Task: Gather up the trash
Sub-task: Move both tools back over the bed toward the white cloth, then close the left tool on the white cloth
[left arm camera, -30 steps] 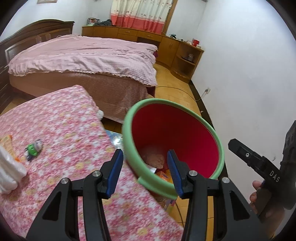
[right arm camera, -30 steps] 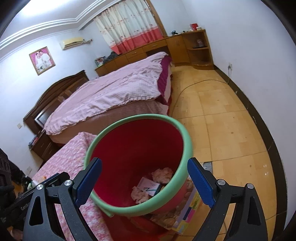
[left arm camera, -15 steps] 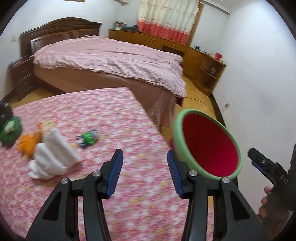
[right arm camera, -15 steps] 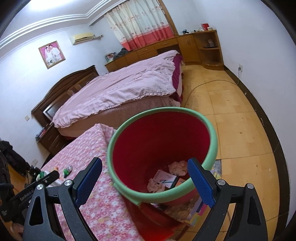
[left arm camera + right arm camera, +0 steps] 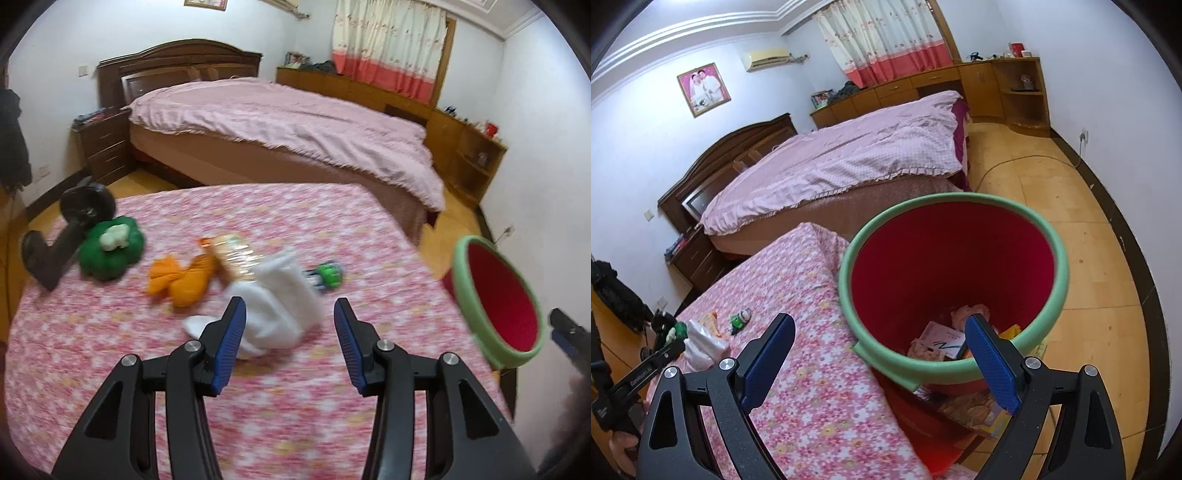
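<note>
Your left gripper point(image 5: 287, 339) has its jaws partly apart with nothing pressed between the pads – they have just been opening a little wider. Just ahead of its left finger lies a crumpled white tissue point(image 5: 275, 314), its near end hidden behind that finger's tip. Beyond the tissue sit a clear plastic wrapper point(image 5: 236, 256) and an orange peel point(image 5: 181, 278), with a small green toy car point(image 5: 327, 276) ahead of the right finger. Further off to the left is a green plush point(image 5: 110, 251), all on the pink floral tablecloth point(image 5: 280, 417). Far to the right of these jaws stands the red bin point(image 5: 498, 306) with its green rim.

Your right gripper point(image 5: 882, 363) is spread wide and holds nothing. The red bin's near rim lies between its fingers – the bin stands beside the table's edge, and at its bottom you can see crumpled paper and a small box point(image 5: 940, 338). Well beyond it is the bed point(image 5: 849, 158).
</note>
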`<state>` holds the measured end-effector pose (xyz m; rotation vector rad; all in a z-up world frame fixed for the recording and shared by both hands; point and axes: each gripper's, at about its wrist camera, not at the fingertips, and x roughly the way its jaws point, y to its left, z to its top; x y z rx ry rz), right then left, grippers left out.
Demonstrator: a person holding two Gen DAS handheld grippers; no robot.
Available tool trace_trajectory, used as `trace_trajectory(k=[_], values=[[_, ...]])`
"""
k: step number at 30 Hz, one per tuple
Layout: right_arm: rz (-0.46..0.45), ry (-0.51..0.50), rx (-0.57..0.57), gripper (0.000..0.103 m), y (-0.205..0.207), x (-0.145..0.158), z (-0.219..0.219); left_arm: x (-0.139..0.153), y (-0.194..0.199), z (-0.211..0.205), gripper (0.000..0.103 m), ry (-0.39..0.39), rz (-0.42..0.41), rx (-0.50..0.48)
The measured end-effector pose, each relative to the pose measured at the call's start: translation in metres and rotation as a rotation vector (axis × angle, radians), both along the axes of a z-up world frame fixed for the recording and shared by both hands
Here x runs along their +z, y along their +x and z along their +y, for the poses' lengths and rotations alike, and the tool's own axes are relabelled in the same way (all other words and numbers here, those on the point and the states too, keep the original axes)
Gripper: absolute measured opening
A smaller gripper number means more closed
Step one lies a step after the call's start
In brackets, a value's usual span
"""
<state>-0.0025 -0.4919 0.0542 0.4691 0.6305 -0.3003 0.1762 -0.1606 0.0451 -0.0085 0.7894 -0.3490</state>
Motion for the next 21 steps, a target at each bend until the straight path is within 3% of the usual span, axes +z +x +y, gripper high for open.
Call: trace_trajectory(k=[3, 10, 18, 20, 21], values=[[0.018, -0.01, 0.01, 0.094, 0.005, -0.002, 0.008, -0.011, 0.009, 0.01, 0.057, 0.027, 0.017, 0.022], [0.052, -0.024, 0.022, 0.094, 0.016, -0.005, 0.02, -0.037, 0.025, 0.018, 0.057, 0.028, 0.094, 0.011], [0.072, -0.039, 0.049, 0.094, 0.026, -0.007, 0.032, -0.049, 0.022, 0.02, 0.057, -0.02, 0.116, 0.002], [0.073, -0.041, 0.06, 0.094, 0.028, -0.007, 0.035, -0.048, 0.019, 0.021, 0.051, -0.028, 0.108, -0.003], [0.074, -0.04, 0.068, 0.094, 0.029, -0.008, 0.037, -0.048, 0.017, 0.021, 0.044, -0.038, 0.109, -0.011]])
